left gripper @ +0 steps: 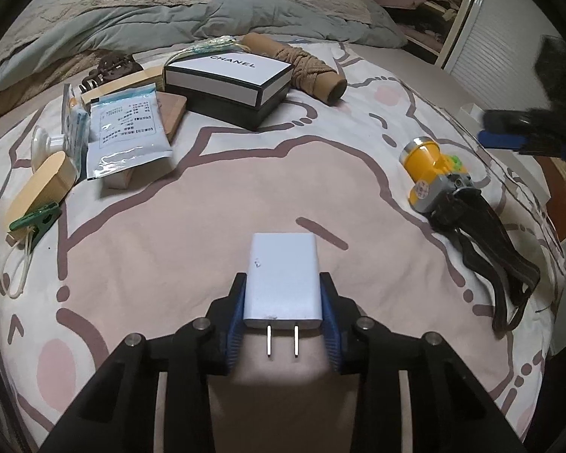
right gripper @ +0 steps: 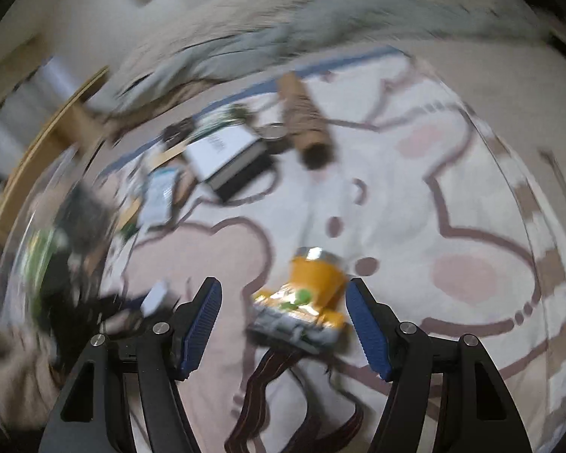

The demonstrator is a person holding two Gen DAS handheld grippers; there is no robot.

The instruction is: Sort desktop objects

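dim light; right wrist view motion-blurred.

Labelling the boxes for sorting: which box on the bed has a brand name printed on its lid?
The black-and-white box near the rope spool reads CHANEL; the wooden boxes beside it show no lettering.

Bed centre open, clutter on the left and far side, headlamp on the right.

We see bare pink sheet ahead of the left gripper, which is clamped on a white charger. The left edge is blocked by a stack of packets, a wooden case and a green clip. The far side is walled by the Chanel box and a rope spool. On the right the yellow headlamp with its strap sits between the spread fingers of the right gripper; that view is blurred.
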